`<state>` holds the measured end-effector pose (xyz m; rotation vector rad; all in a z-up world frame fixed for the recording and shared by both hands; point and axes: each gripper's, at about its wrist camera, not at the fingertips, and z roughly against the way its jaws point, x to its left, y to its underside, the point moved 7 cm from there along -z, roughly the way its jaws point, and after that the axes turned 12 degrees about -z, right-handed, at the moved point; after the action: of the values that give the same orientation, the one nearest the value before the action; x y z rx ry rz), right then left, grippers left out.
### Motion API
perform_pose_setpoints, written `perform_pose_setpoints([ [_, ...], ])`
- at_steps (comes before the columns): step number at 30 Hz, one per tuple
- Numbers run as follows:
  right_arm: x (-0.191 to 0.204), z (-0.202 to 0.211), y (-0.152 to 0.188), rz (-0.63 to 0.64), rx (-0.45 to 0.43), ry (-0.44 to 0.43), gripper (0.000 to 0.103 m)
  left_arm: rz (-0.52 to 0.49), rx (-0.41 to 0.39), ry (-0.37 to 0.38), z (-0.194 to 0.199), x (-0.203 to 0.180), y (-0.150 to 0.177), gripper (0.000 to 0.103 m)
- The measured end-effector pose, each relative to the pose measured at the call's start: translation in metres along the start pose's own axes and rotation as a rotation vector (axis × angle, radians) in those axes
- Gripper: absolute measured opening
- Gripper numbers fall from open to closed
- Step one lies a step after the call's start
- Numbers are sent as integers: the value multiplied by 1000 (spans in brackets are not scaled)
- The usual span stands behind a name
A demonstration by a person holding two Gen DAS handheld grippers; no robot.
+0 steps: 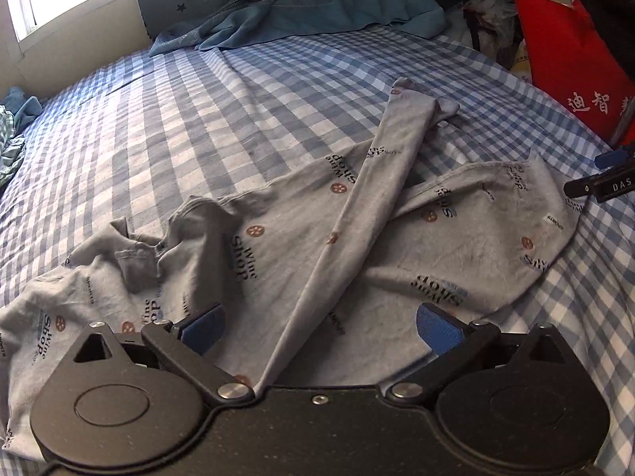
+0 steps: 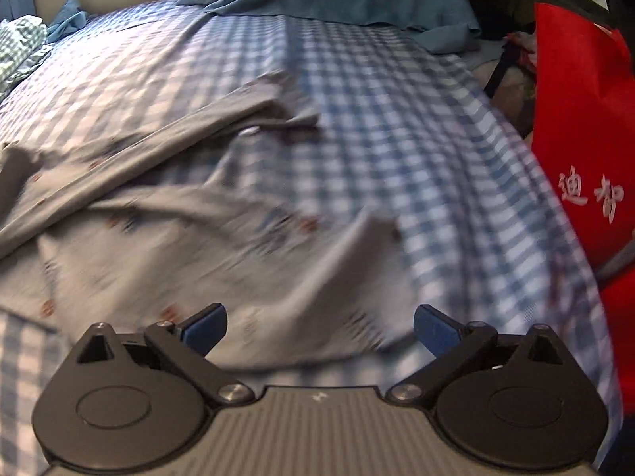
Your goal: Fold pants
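Pants [image 1: 301, 238] sharp in left view; right view blurs print.

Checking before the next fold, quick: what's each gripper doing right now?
Left gripper: open, holding nothing, above the grey pants.
Right gripper: open, holding nothing.

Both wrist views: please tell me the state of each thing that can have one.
Pants: spread crumpled on the bed, one leg crossed over the other, not folded.
Left gripper: open, empty.
Right gripper: open, empty.
Blue garment: rumpled, unfolded.
Red bag: standing beside the bed.
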<state>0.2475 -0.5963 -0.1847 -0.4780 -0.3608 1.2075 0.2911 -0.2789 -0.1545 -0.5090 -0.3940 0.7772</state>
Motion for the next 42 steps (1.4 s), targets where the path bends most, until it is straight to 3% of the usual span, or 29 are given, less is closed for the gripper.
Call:
perform_pose_setpoints([
  [4, -21, -32, -34, 31, 23, 24, 100, 7, 24, -44, -11, -12, -16, 102],
  [7, -17, -46, -55, 49, 19, -29, 100, -1, 43, -54, -19, -16, -22, 102],
  [17, 83, -91, -163, 72, 25, -337, 101, 23, 110, -52, -49, -5, -26, 102],
  [23, 139, -121, -209, -55, 142, -472, 101, 160, 103, 28, -70, 4, -37, 100],
  [28, 145, -155, -217, -213, 261, -405, 92, 297, 66, 121, -87, 6, -53, 84],
  [30, 136, -165, -216, -276, 282, -349, 83, 337, 72, 141, -94, 8, -58, 72],
  [31, 132, -170, -216, -295, 285, -319, 82, 355, 82, 144, -97, 10, -59, 69],
  [33, 126, -176, -217, -333, 283, -290, 81, 385, 115, 141, -105, 11, -61, 52],
  [37, 119, -189, -219, -380, 294, -243, 70, 387, 157, 141, -111, 11, -65, 34],
  [39, 115, -194, -218, -382, 291, -188, 41, 379, 174, 152, -113, 12, -66, 12],
  [41, 112, -195, -216, -384, 284, -163, 23, 371, 179, 149, -111, 12, -66, 1],
  [42, 108, -191, -213, -400, 278, -176, 20, 368, 178, 150, -109, 12, -66, 0],
])
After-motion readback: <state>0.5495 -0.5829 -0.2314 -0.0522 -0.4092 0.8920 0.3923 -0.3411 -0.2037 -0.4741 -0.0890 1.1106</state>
